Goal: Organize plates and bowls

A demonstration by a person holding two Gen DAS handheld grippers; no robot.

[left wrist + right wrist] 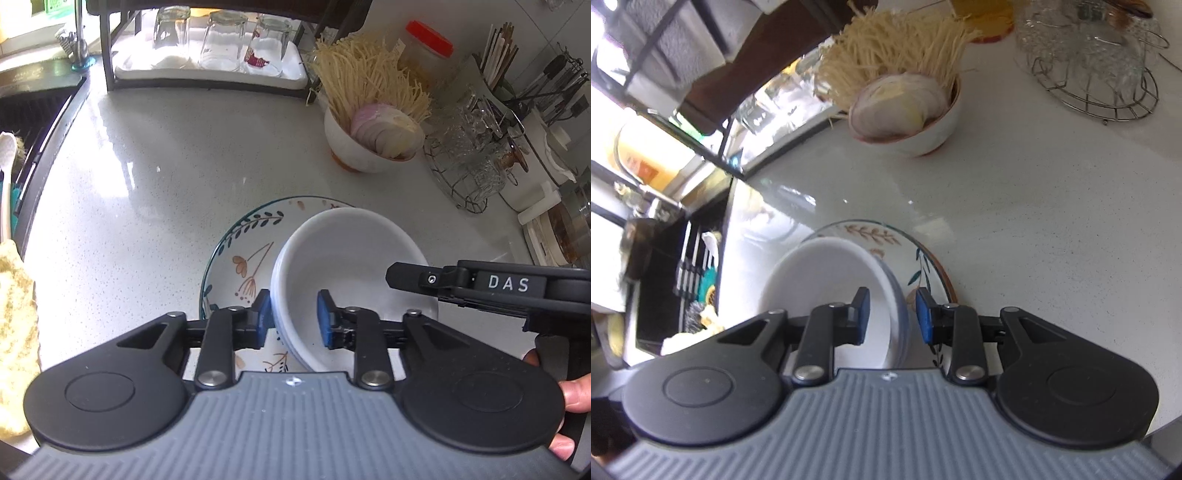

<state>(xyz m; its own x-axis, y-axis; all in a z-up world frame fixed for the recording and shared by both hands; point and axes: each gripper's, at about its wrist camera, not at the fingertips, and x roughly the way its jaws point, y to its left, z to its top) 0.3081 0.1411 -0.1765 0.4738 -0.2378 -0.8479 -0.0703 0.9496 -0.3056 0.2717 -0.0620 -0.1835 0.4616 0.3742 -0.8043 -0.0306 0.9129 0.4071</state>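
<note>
A stack of nested white bowls rests on a flower-patterned plate on the pale counter. My left gripper straddles the stack's left rim, one blue pad against the outside wall and the other inside the bowl, clear of the wall; it is open. My right gripper straddles the opposite rim with small gaps on both sides, also open. In the left wrist view the right gripper reaches in from the right over the bowl's edge.
A white bowl of thin noodles and sliced onion stands behind the plate. A wire basket of glassware is at the right, a rack with upturned glasses at the back, the sink on the left, a yellow cloth near it.
</note>
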